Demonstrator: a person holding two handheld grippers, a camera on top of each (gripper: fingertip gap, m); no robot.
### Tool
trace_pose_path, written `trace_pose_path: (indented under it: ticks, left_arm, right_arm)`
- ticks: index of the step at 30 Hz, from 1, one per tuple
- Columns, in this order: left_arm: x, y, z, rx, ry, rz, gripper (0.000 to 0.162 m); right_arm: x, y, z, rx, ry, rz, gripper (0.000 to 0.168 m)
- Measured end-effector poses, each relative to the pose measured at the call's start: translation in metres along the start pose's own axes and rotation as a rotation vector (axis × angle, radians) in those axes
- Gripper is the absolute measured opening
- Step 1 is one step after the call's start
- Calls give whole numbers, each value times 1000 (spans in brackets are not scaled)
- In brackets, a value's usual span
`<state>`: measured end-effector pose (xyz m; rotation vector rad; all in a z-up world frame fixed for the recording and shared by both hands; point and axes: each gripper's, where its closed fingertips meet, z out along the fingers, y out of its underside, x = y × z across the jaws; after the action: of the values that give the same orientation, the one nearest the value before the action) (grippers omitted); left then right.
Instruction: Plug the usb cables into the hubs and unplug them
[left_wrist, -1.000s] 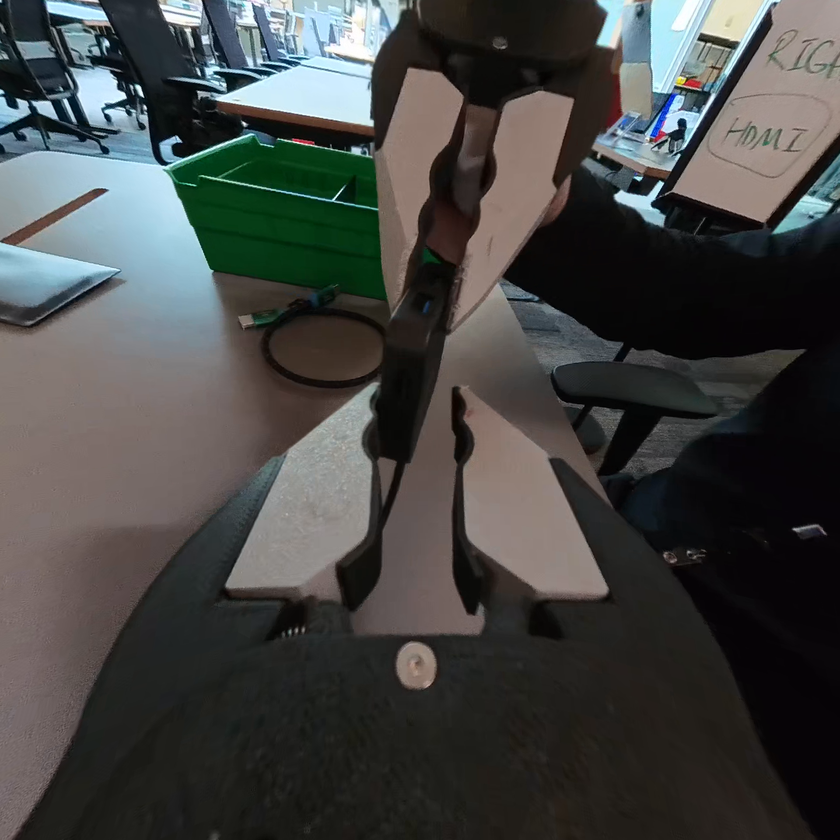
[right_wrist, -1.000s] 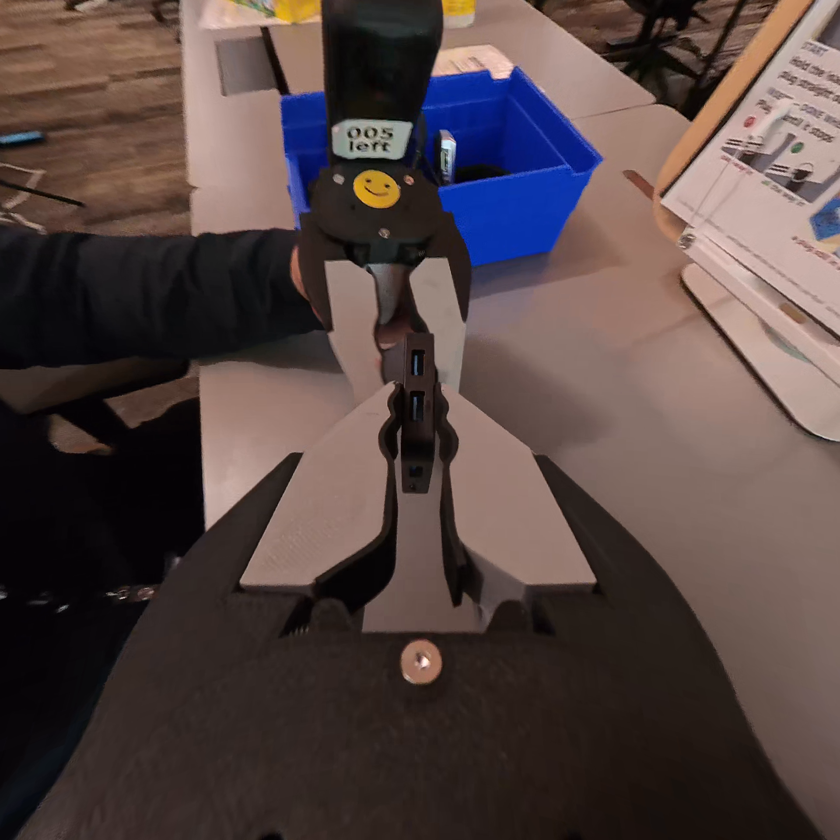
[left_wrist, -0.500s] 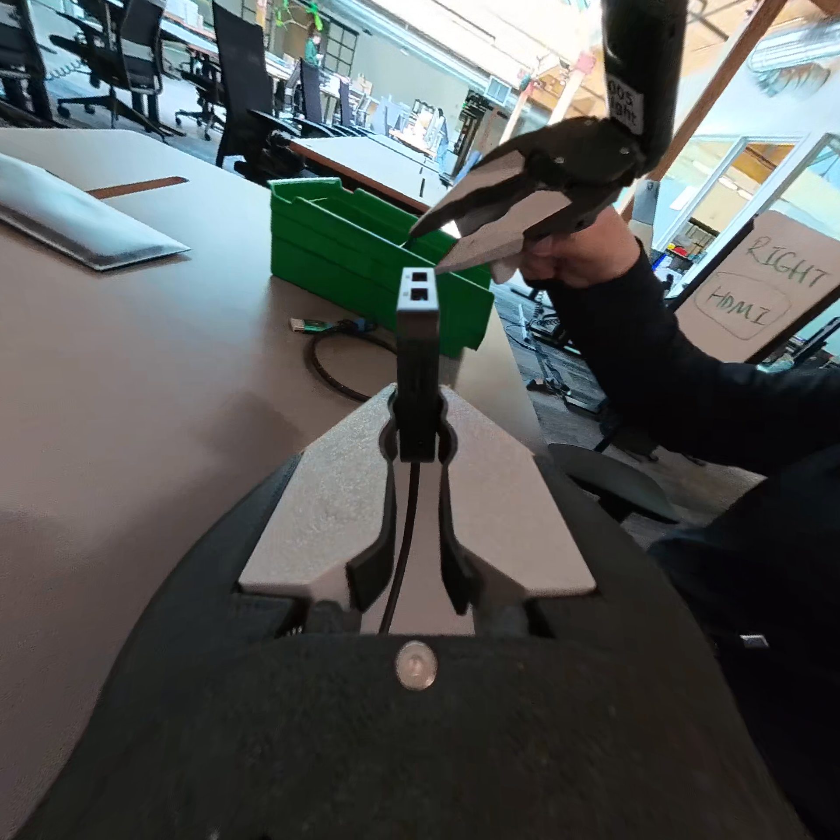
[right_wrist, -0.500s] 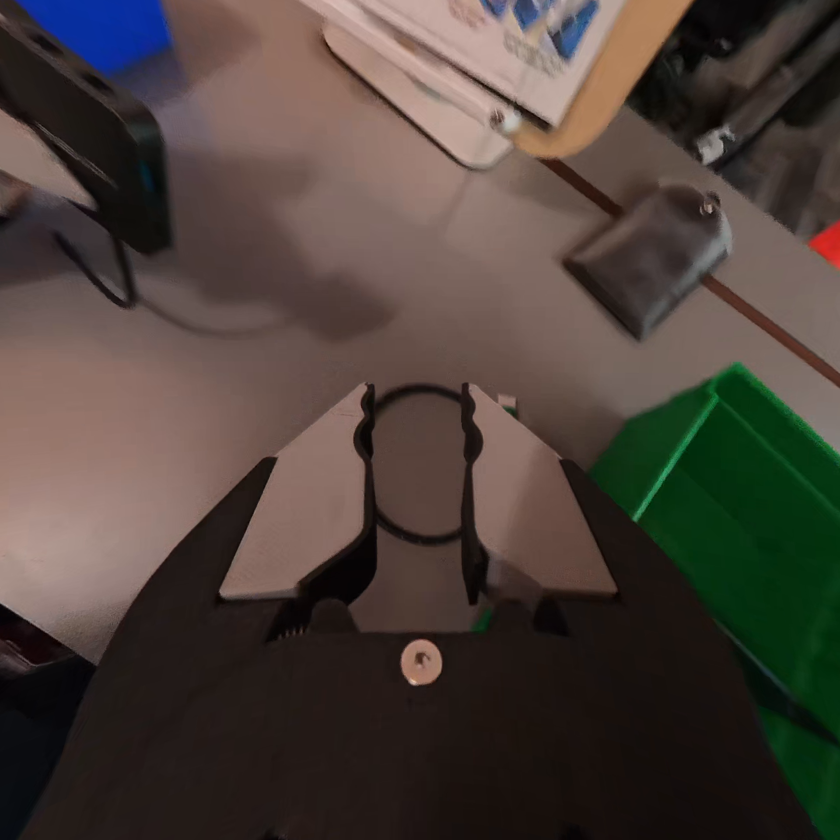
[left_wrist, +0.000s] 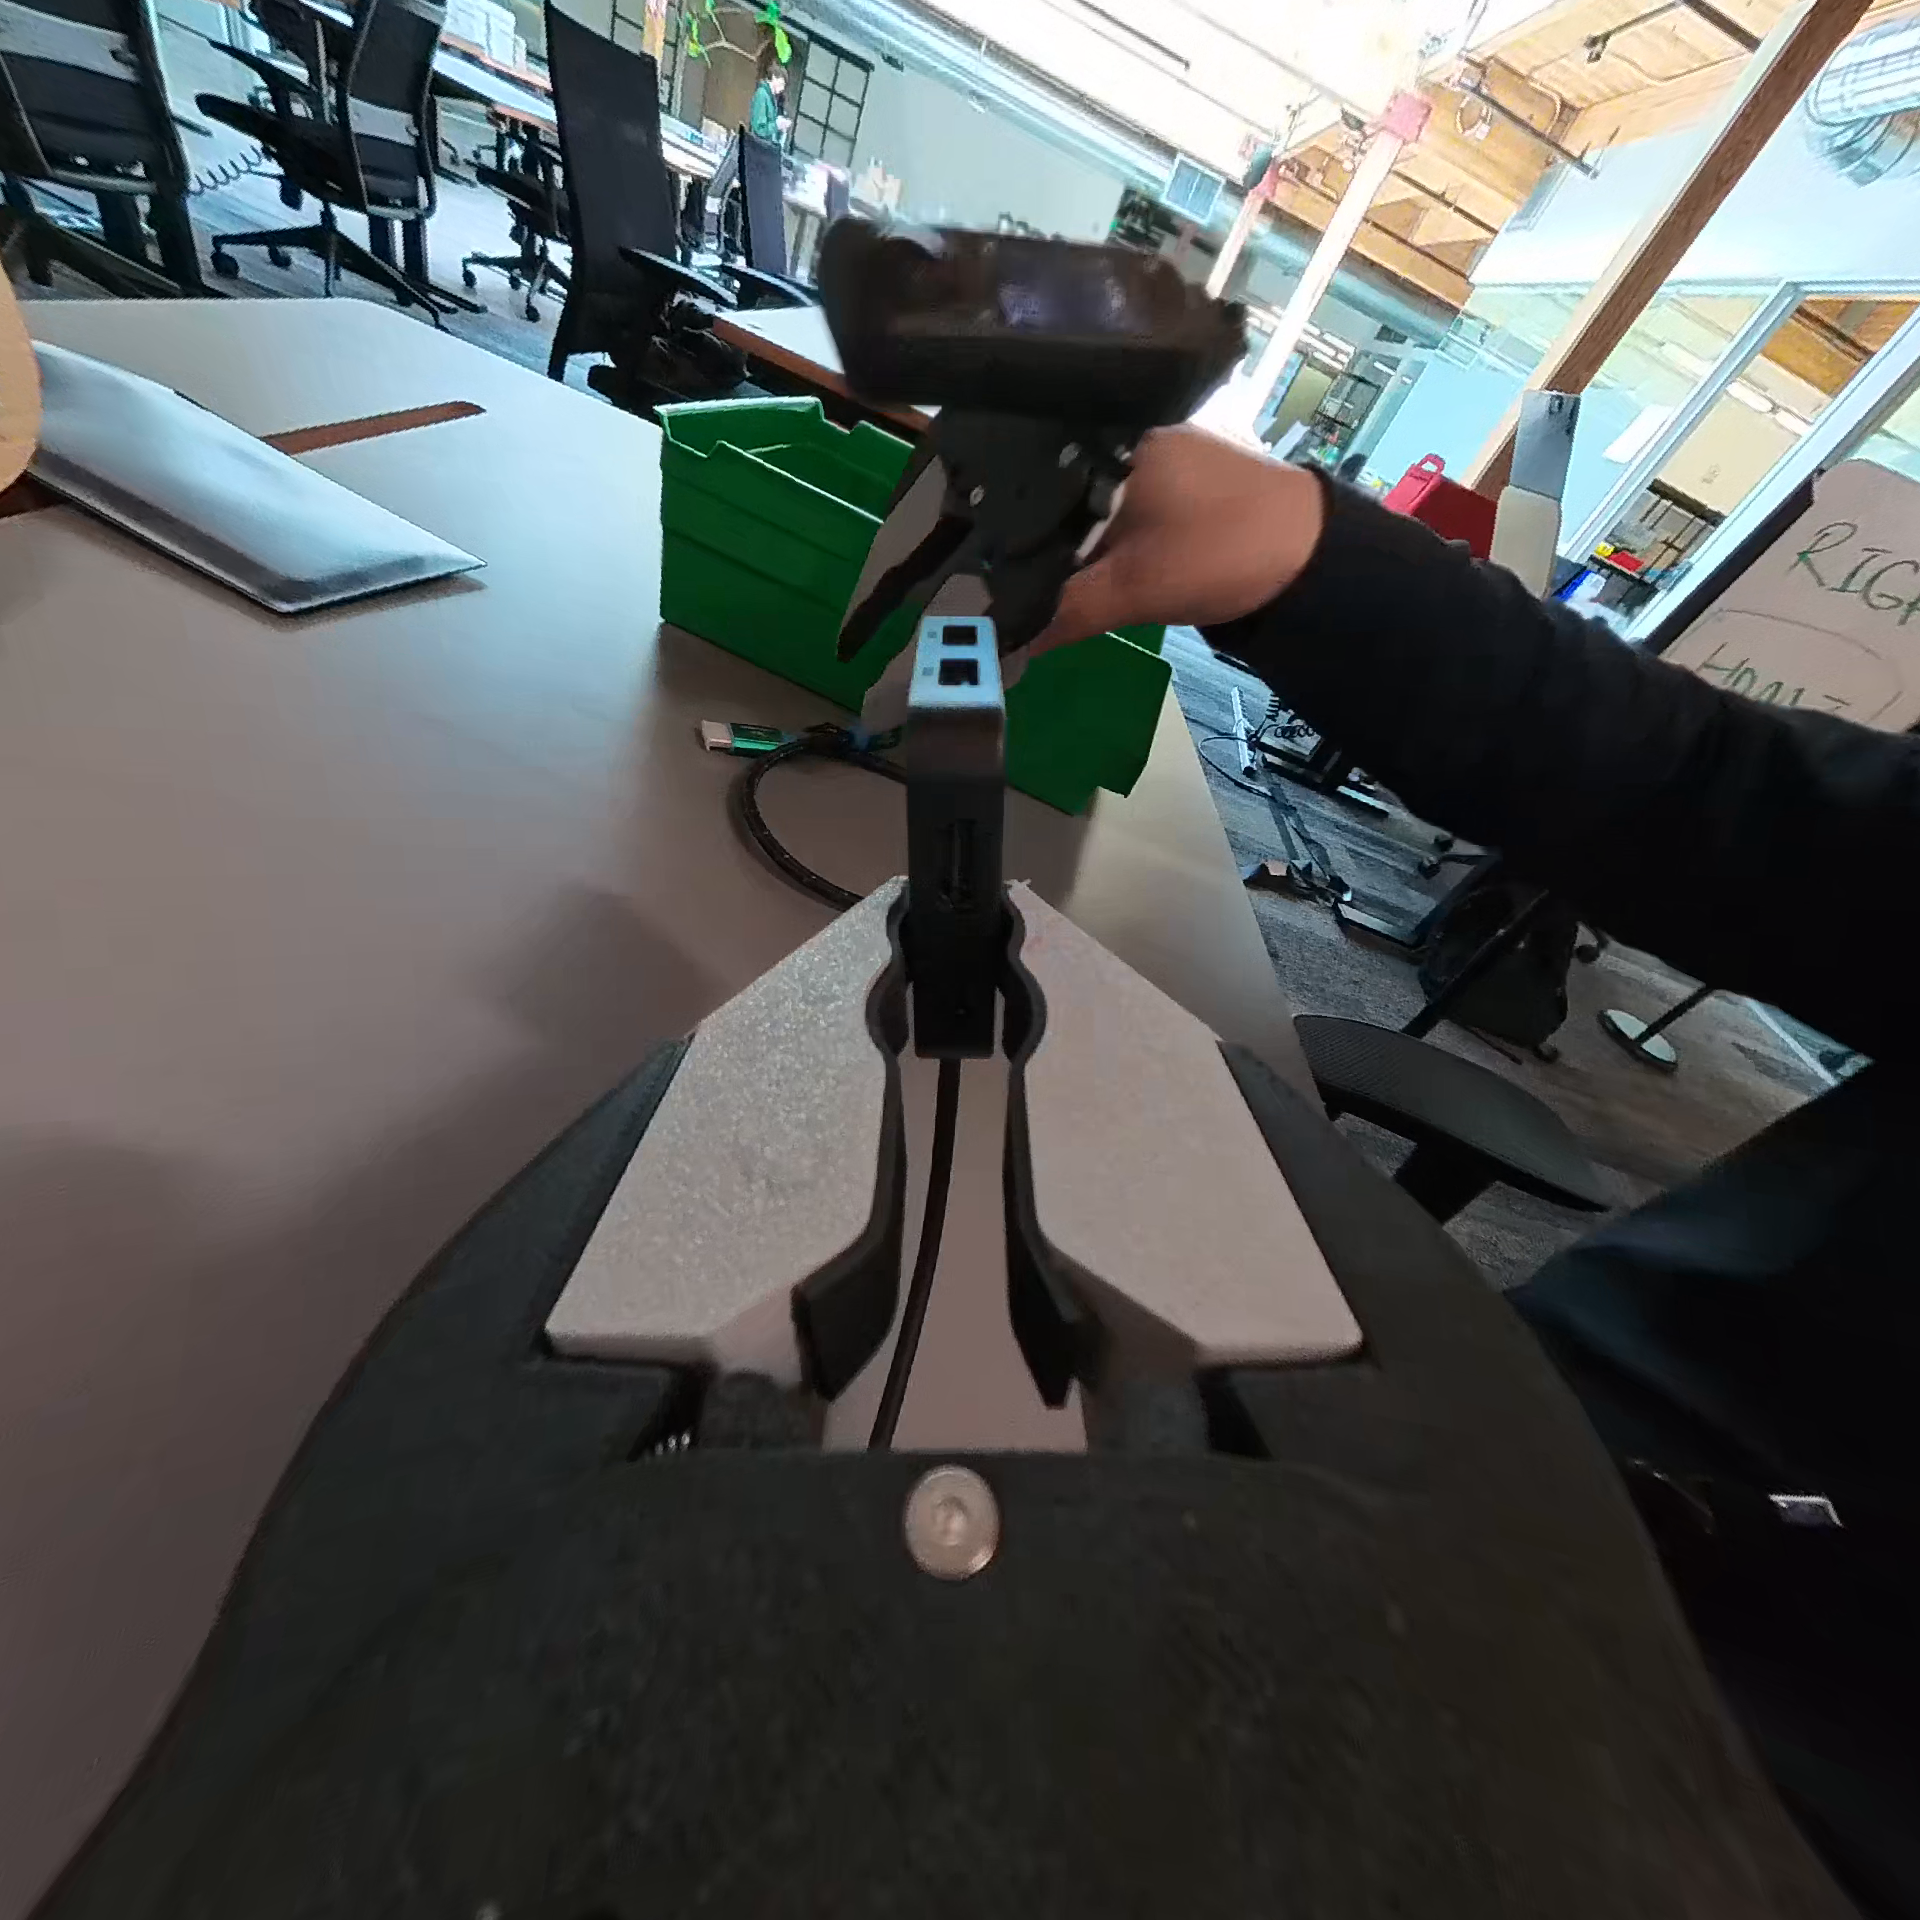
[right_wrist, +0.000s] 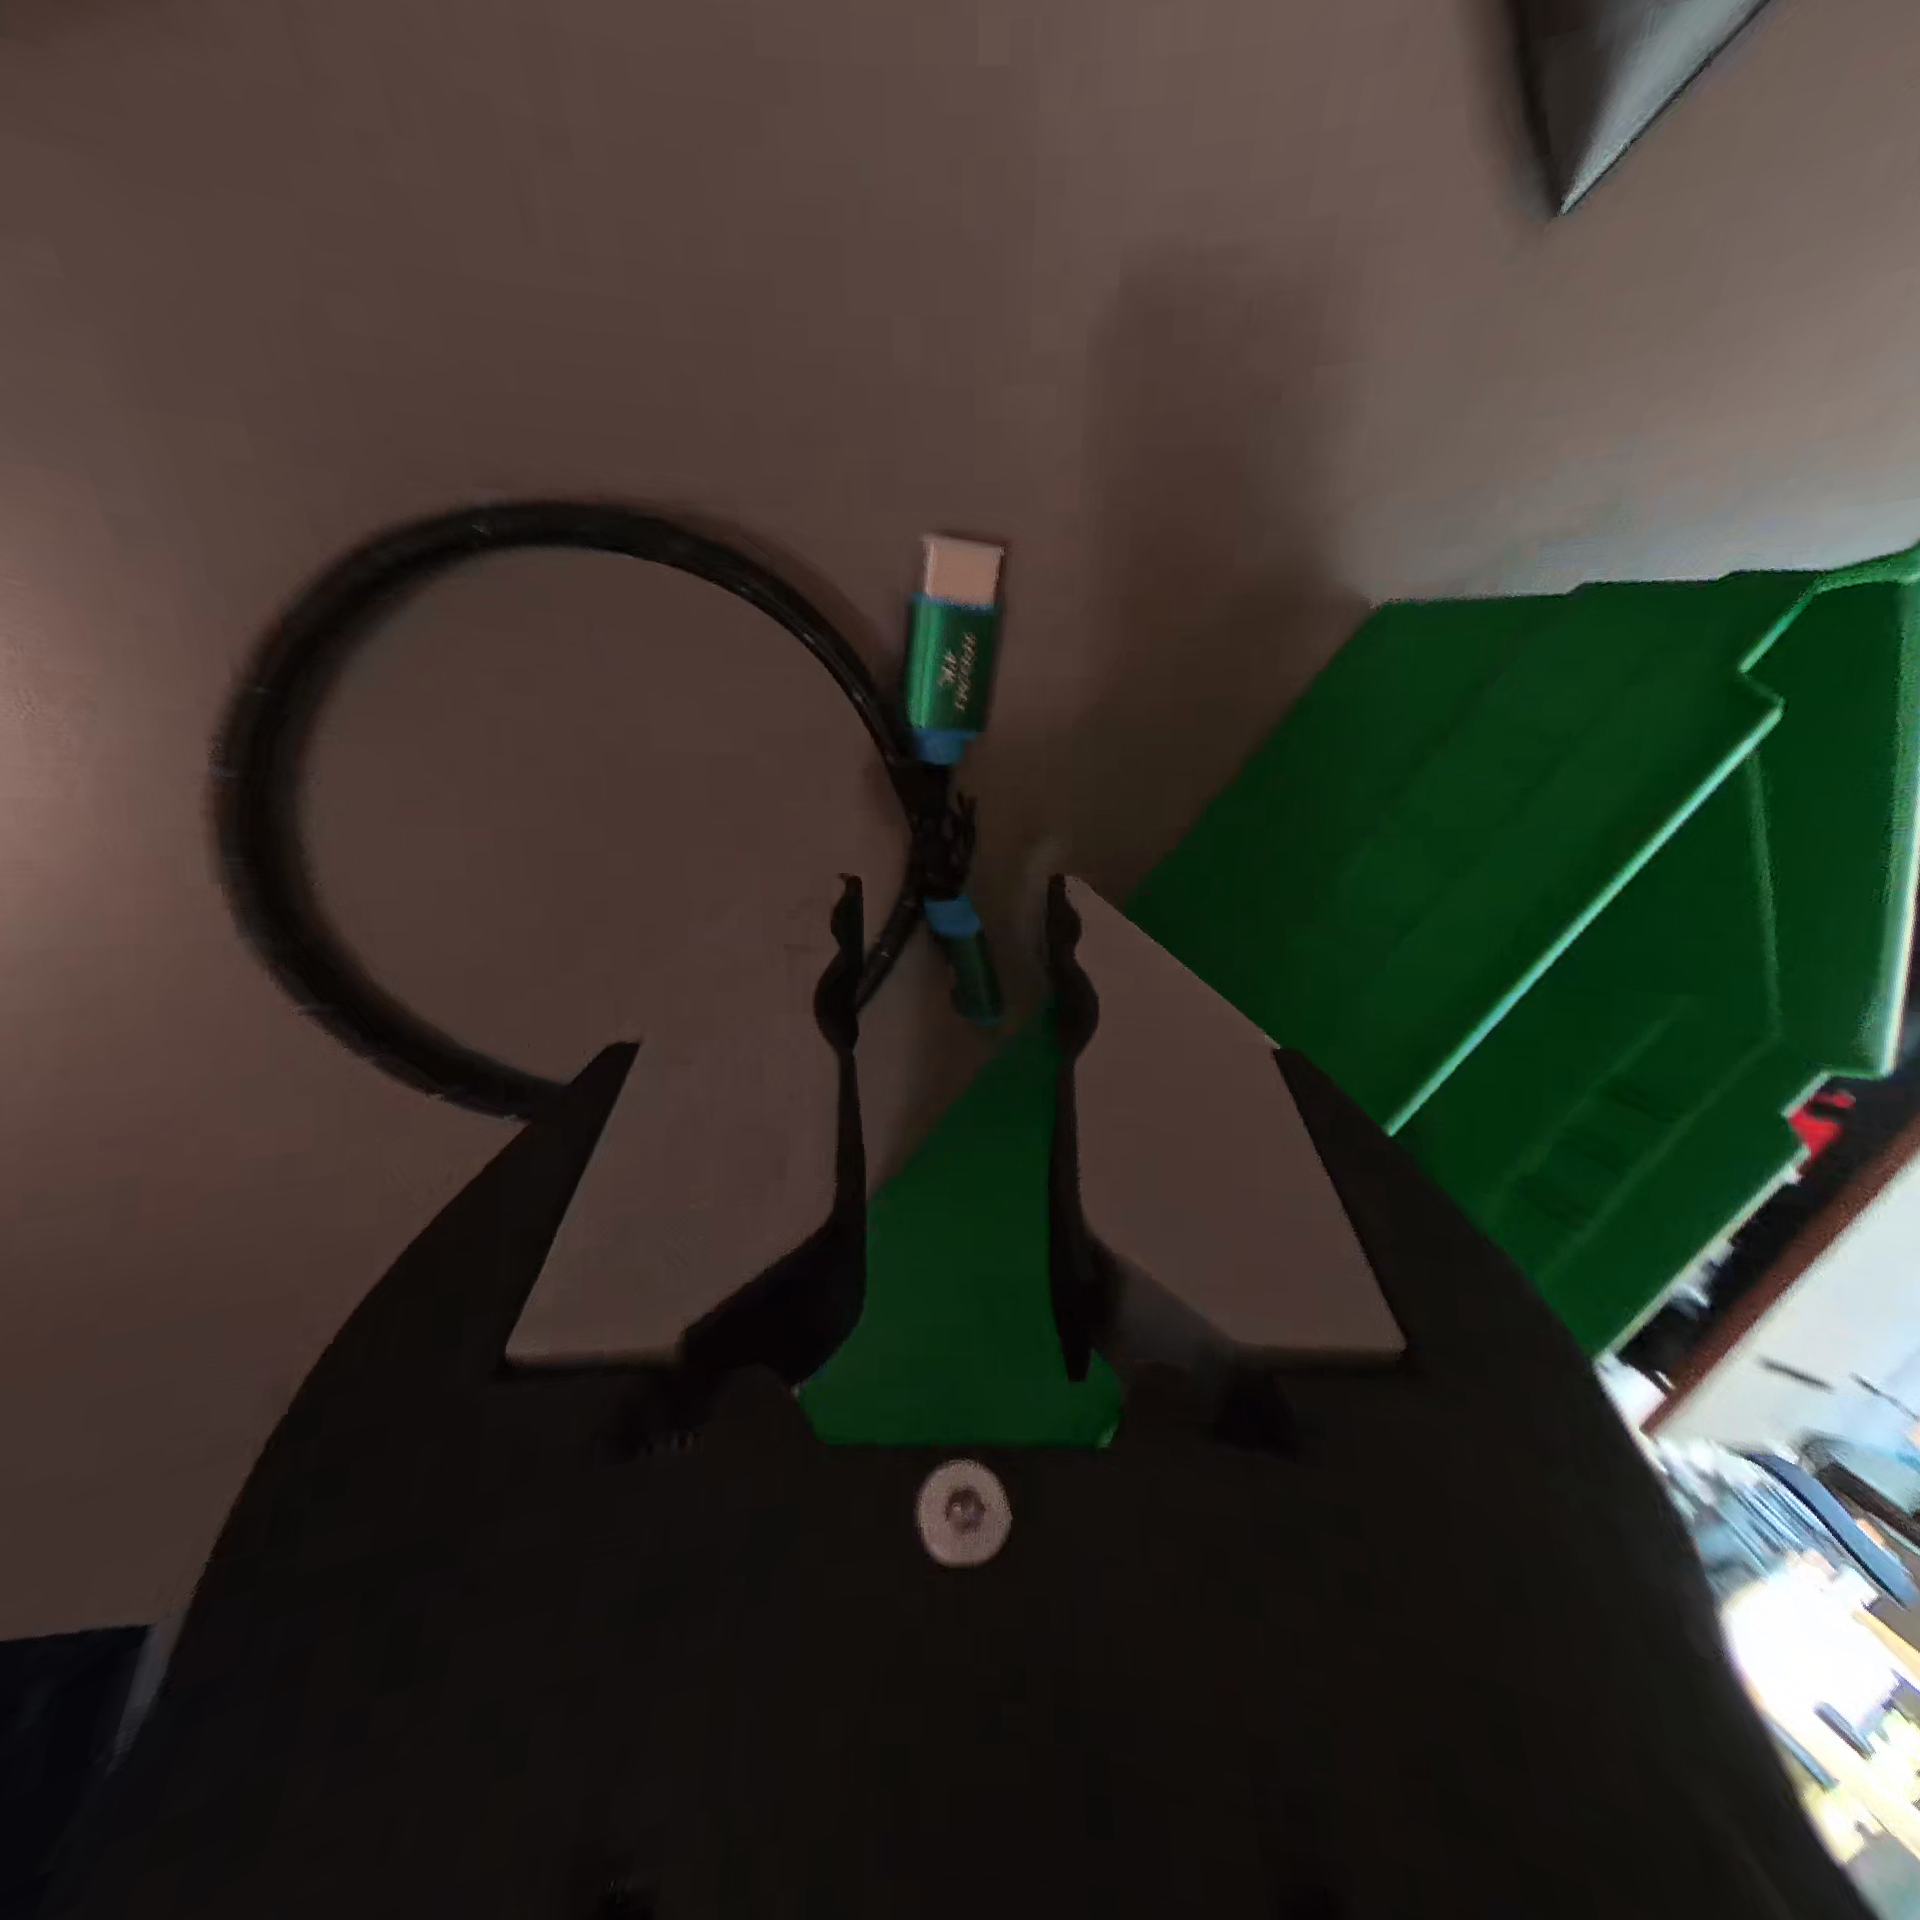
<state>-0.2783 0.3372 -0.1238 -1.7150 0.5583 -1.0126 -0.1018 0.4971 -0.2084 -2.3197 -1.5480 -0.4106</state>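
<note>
My left gripper (left_wrist: 954, 925) is shut on a black adapter hub (left_wrist: 956, 790) and holds it upright above the table; its thin black cord runs back between the fingers. My right gripper (right_wrist: 951, 894) is open and empty, pointing down over a coiled black cable (right_wrist: 343, 769) with green plugs (right_wrist: 951, 665). One plug lies just beyond its fingertips. In the left wrist view the right gripper (left_wrist: 935, 613) hovers behind the hub, above the cable (left_wrist: 790, 810), held by a hand in a dark sleeve.
A green bin (left_wrist: 790, 540) (right_wrist: 1507, 935) stands on the grey table (left_wrist: 364, 831) beside the cable, close to the table's right edge. A silver laptop (left_wrist: 229, 499) lies at the far left. Office chairs and a sign board stand beyond the table. My right fingertips sit around 25 centimeters from my left ones.
My right gripper let go of the hub, swung away and now points down over the coiled cable by the green bin. My left gripper closed on the hub and keeps it raised.
</note>
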Motion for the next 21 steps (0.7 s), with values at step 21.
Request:
trace_pose_path:
  ticks: [21]
  left_arm:
    - [-1, -12, -13, 49, 5, -28, 11]
  right_arm:
    - [-90, 18, -28, -92, -422, -115, 20]
